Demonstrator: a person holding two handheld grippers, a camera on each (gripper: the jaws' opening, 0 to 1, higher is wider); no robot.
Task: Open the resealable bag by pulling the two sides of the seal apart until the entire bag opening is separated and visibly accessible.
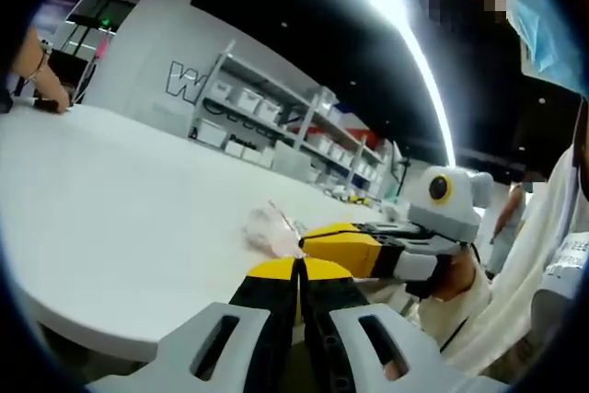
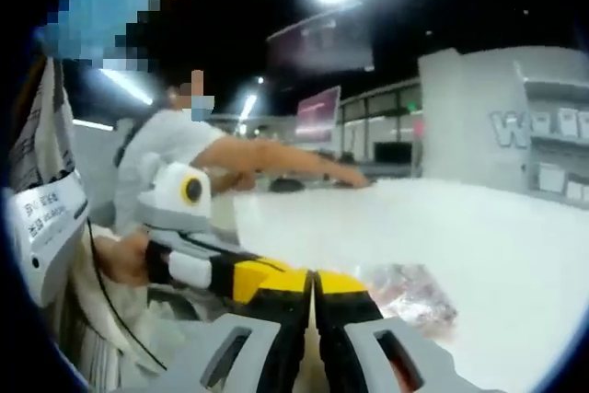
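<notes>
Resealable bag (image 1: pixel 272 229) on white table (image 1: pixel 110 227); both grippers' jaws pressed together, pinching its edge.

Your left gripper (image 1: pixel 298 273) sits at the table's (image 1: pixel 110 218) near edge, with the bag (image 1: pixel 273 229) lying on the table just beyond its tips. Your right gripper (image 1: pixel 354 248) comes in from the right — its tip touches the bag. Shelving (image 1: pixel 276 117) stands behind the table; another person's hand (image 2: pixel 345 175) rests on the far edge.
</notes>
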